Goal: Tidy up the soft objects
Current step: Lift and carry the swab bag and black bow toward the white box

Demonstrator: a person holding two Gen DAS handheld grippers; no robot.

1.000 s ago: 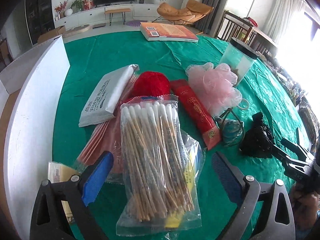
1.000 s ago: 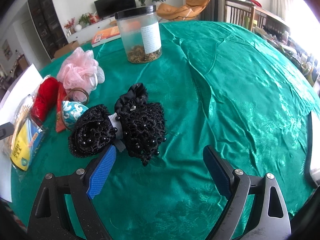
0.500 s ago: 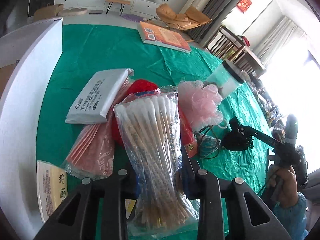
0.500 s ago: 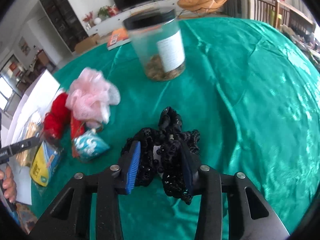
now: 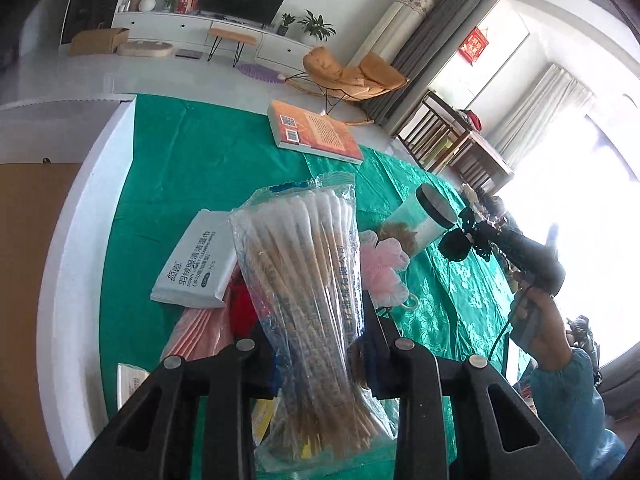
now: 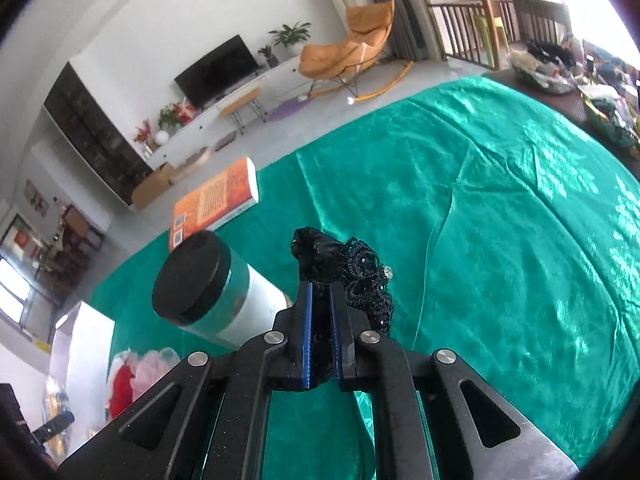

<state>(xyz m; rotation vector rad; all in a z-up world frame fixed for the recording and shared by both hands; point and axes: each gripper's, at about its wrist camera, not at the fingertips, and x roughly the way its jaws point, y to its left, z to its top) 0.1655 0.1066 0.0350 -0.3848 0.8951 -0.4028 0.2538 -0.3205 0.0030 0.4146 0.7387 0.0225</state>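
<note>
Our grippers (image 6: 320, 332) are black plastic w/ blue ribbed pads (image 6: 307, 334), silver screws; our hand (image 5: 540, 332) bare-skinned, light blue sleeve (image 5: 576, 408).

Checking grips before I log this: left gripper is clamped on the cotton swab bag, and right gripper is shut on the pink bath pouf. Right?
Not quite. The right gripper is shut on the black lace hair accessory, as the right wrist view shows; the pink bath pouf lies on the table. The left gripper does clamp the cotton swab bag.

My left gripper (image 5: 320, 354) is clamped on the bag of cotton swabs (image 5: 308, 292), lifted and tilted up. My right gripper (image 6: 322, 336) is closed nearly flush on the black lace hair accessory (image 6: 352, 280), raised above the table; right hand (image 5: 536, 320) grips its handle.
</note>
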